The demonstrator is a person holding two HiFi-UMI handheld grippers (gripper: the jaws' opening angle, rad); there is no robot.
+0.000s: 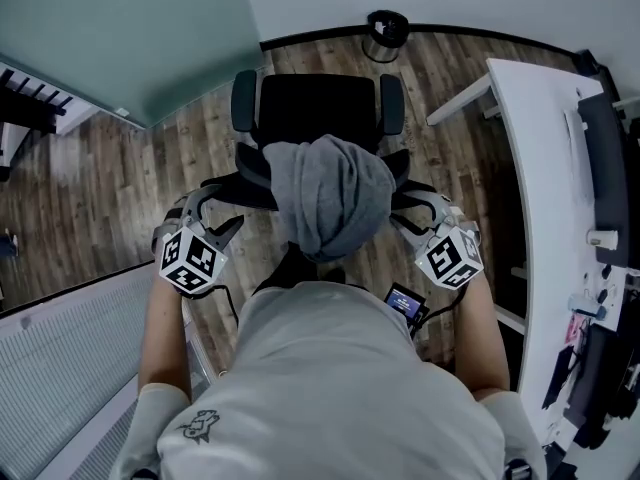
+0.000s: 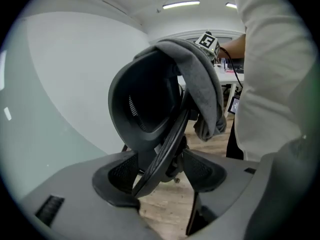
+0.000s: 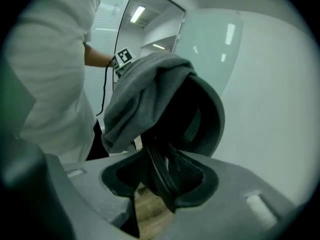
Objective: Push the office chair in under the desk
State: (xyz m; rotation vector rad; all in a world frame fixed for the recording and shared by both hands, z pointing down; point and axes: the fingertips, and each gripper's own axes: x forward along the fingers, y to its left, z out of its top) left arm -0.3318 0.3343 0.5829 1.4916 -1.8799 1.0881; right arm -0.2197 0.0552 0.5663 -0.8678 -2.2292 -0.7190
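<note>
While left gripper and right gripper gape wide astride its backrest edges, black mesh office chair, draped with grey cloth, likely rolls easily, stiff-framed; clamp those edges.

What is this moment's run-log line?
left gripper open, jaws astride backrest edge of black office chair | right gripper likewise | chair apart from white desk
</note>
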